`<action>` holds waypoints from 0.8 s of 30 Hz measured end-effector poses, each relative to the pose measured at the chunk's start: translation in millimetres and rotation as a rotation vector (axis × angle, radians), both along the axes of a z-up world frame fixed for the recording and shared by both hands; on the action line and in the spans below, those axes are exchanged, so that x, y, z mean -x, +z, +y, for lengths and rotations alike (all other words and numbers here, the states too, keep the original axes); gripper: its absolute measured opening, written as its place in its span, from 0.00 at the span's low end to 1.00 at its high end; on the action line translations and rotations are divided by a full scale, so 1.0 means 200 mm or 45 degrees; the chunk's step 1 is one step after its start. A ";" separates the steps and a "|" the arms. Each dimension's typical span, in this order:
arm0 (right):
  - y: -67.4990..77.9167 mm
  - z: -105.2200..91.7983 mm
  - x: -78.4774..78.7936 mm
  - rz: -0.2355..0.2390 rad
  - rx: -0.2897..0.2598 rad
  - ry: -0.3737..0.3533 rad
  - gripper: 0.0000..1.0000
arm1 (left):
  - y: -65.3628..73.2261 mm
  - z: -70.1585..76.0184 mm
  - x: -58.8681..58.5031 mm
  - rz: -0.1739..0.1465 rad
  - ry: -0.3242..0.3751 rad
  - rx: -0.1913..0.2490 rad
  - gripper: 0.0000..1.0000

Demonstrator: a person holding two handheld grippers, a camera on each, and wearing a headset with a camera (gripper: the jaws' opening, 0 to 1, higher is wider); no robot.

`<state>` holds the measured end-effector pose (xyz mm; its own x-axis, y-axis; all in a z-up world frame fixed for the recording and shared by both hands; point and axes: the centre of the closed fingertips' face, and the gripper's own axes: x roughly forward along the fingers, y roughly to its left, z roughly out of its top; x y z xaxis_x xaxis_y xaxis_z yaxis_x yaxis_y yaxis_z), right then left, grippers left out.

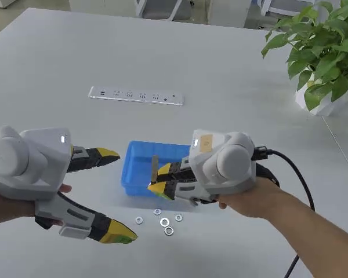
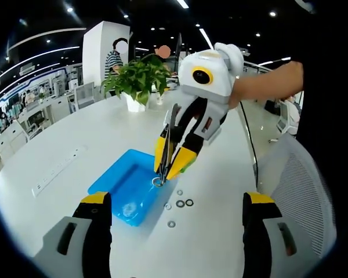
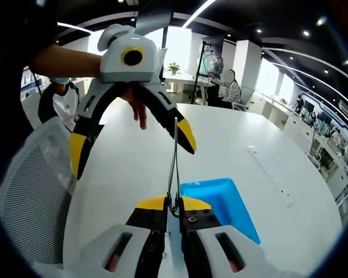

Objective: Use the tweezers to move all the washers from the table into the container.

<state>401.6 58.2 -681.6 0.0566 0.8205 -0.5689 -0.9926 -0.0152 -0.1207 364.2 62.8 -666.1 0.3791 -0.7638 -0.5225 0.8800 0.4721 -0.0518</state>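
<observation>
While we hold both tools over the white desk (image 1: 232,87), the left gripper (image 1: 116,194) hangs above the near left edge with its jaws spread wide and nothing between them. Beyond it a power strip (image 1: 136,95) lies flat toward the far edge. Near the middle sits the blue container (image 1: 139,171), and just in front of its near wall loose washers (image 1: 165,222) lie scattered on the desk. The right gripper (image 1: 158,178) comes in from the right, its jaws pressed together on the tweezers (image 2: 165,152), which point down at the container's near rim. In the left gripper view one washer (image 2: 157,182) sits right at their tip; we cannot tell whether it is pinched or lying on the desk. A potted plant (image 1: 319,46) stands at the far right corner.
</observation>
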 end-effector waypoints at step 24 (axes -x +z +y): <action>-0.16 0.00 -0.30 -0.031 0.030 -0.024 0.08 | 0.00 0.03 -0.09 -0.013 0.024 0.026 0.99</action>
<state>461.5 57.5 -714.3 0.0863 0.8053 -0.5866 -0.9895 0.0006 -0.1448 382.2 68.1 -667.1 0.3985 -0.7672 -0.5026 0.8716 0.4874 -0.0528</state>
